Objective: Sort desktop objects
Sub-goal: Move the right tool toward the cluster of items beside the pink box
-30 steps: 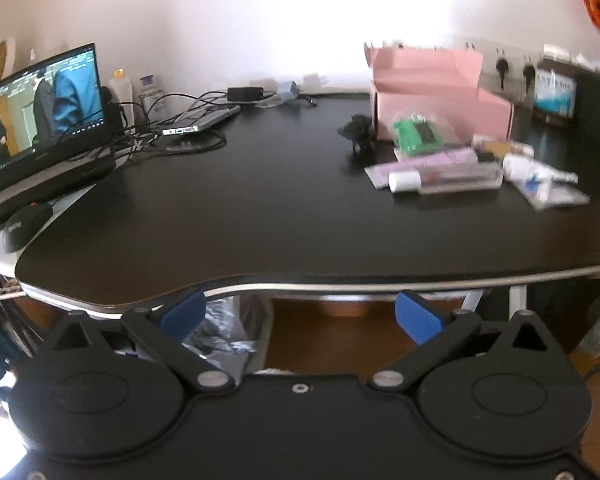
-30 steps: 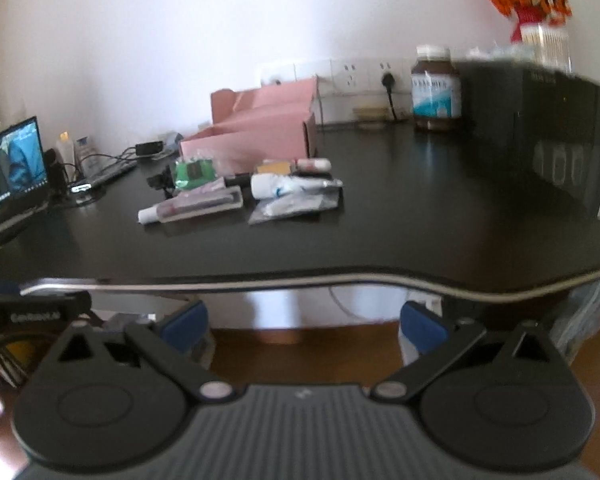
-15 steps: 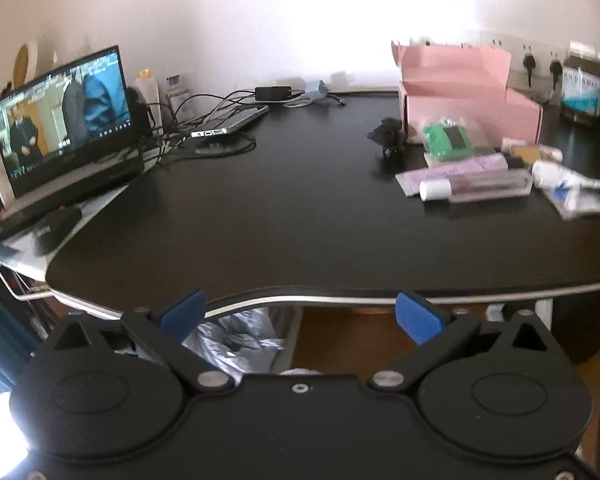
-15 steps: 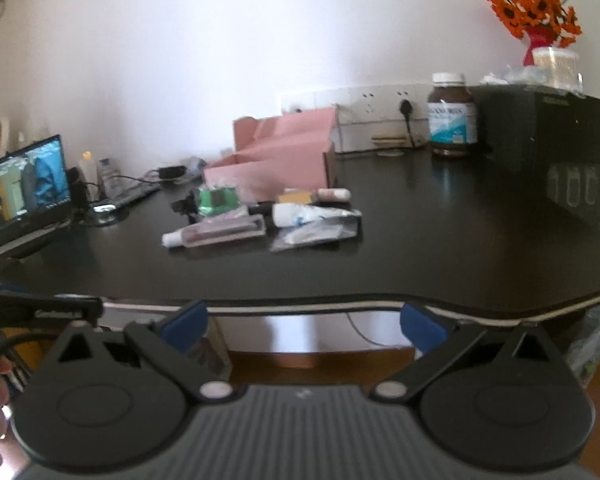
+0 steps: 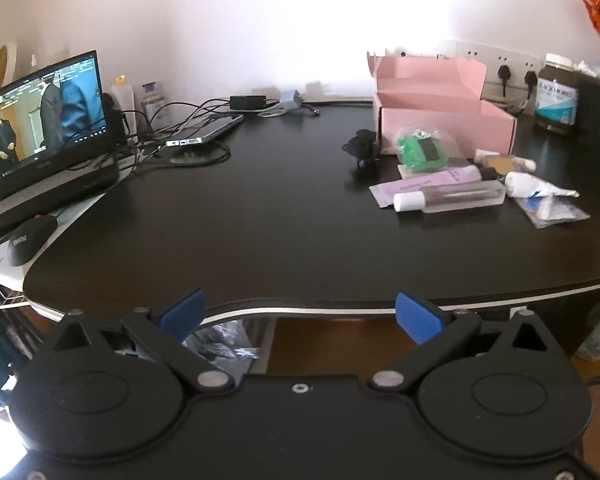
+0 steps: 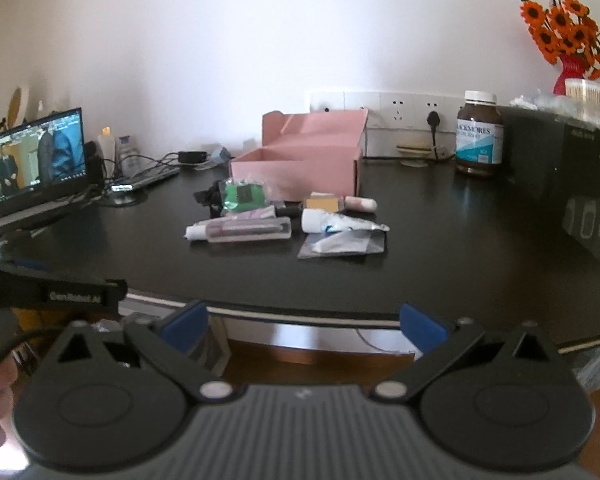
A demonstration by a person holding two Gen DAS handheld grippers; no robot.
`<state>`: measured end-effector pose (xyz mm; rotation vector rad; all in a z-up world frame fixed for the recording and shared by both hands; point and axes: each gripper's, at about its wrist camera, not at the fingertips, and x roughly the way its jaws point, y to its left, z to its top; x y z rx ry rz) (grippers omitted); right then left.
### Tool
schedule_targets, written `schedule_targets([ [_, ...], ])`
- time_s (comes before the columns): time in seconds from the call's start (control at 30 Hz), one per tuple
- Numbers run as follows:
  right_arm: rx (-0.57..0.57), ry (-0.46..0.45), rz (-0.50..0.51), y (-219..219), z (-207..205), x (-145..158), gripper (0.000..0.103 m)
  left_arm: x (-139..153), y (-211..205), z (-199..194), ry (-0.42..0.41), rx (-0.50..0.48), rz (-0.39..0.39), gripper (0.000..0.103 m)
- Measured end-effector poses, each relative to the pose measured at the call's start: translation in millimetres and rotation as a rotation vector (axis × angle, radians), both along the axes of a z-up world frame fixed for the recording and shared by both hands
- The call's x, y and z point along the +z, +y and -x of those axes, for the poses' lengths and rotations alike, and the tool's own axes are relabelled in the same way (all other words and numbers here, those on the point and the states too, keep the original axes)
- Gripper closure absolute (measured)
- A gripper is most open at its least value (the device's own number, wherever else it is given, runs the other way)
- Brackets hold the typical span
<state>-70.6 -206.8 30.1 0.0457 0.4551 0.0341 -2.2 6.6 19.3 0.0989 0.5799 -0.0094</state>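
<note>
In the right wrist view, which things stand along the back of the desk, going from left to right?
Laptop → pink box → brown supplement bottle → red vase of orange flowers.

Plain white wall (image 6: 220, 40) all the way behind the black desk (image 5: 280, 220), blown out by bright light in the left wrist view. A strip of wall sockets (image 6: 400, 110) runs along it just above the desk's back edge, one with a black plug in. Wood floor (image 5: 332, 344) shows under the desk's front edge (warm brown). On the desk's right end sits a dark cabinet (image 6: 560, 160), topped with a red vase of orange flowers (image 6: 564, 36).
</note>
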Motion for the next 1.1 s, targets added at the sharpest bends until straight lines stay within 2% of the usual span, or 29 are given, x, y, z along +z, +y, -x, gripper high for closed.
schedule_targets([
  [0.4, -0.041, -0.002, -0.049, -9, -7, 2, 0.001, 2, -4, 1, -0.037, -0.029, 0.011, 0.000],
  [0.6, -0.063, 0.010, -0.025, -11, -10, -2, 0.001, 2, -7, 1, -0.067, -0.025, -0.014, 0.000],
  [0.7, -0.043, 0.007, -0.023, -12, -12, -3, 0.001, 3, -6, -1, -0.084, -0.037, -0.029, 0.000],
  [0.9, 0.021, 0.004, 0.061, -10, -20, 1, 0.001, 6, -10, -2, -0.129, -0.066, -0.094, 0.000],
  [1.1, 0.069, -0.006, 0.053, -14, -36, 8, 0.001, 6, -11, -4, -0.148, -0.089, -0.105, 0.000],
])
